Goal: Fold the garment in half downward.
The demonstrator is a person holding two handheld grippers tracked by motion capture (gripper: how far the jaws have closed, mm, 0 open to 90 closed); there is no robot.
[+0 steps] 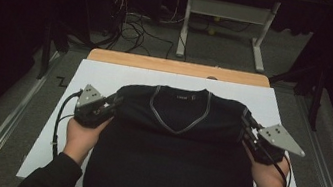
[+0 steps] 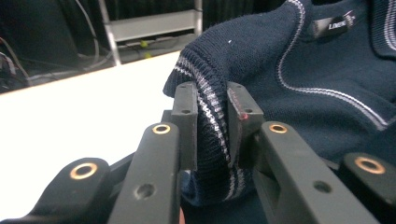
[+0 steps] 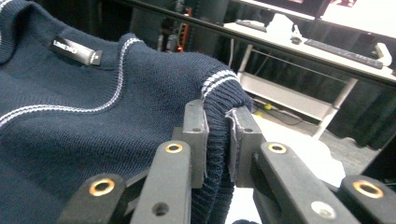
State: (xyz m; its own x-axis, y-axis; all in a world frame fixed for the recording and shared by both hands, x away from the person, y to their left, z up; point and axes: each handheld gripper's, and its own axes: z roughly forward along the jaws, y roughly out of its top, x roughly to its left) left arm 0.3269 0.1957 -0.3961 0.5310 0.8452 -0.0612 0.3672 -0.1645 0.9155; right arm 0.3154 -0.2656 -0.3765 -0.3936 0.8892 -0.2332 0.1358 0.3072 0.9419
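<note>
In the high view the person's hands bring the left gripper point(image 1: 113, 103) and right gripper point(image 1: 247, 122) to a navy V-neck sweater point(image 1: 175, 150) on the white board point(image 1: 102, 70); each gripper view shows jaws pinching its striped ribbed edge point(image 2: 211, 123), soft, limp knit best gripped there.

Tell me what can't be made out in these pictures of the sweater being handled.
- The dark navy knitted V-neck sweater: its bottom hem is cut off by the lower edge of the high view.
- The small black label at its neckline: the lettering is too blurred to read in both gripper views.
- The ribbed striped edge pinched in the left claw and the right claw: their pads hide the cloth between them.
</note>
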